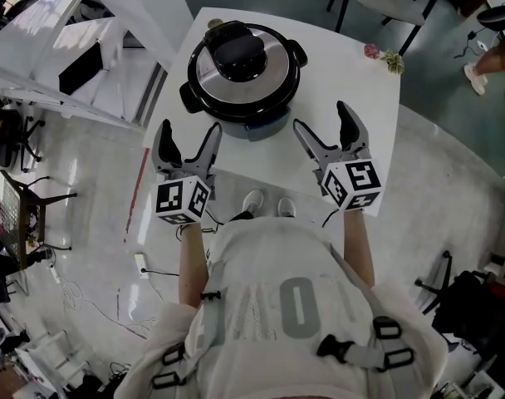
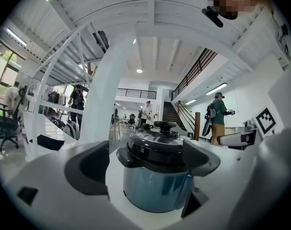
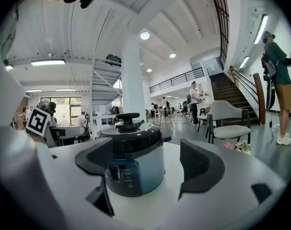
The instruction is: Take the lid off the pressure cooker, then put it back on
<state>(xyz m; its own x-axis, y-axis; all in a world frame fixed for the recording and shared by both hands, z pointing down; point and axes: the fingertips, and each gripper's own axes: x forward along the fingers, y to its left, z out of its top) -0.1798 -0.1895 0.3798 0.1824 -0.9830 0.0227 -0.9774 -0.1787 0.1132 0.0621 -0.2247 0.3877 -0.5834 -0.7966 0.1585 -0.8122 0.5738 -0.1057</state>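
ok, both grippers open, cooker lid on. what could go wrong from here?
1. The black handle is the only grip on the smooth lid; the left gripper or right gripper could slip off.
2. The pressure cooker sits near the left edge of the table; twisting the lid might drag it that way.

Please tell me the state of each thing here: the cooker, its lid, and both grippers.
Pressure cooker: upright on the table.
Lid: on the cooker, shut.
Left gripper: open, empty, short of the cooker.
Right gripper: open, empty, short of the cooker.
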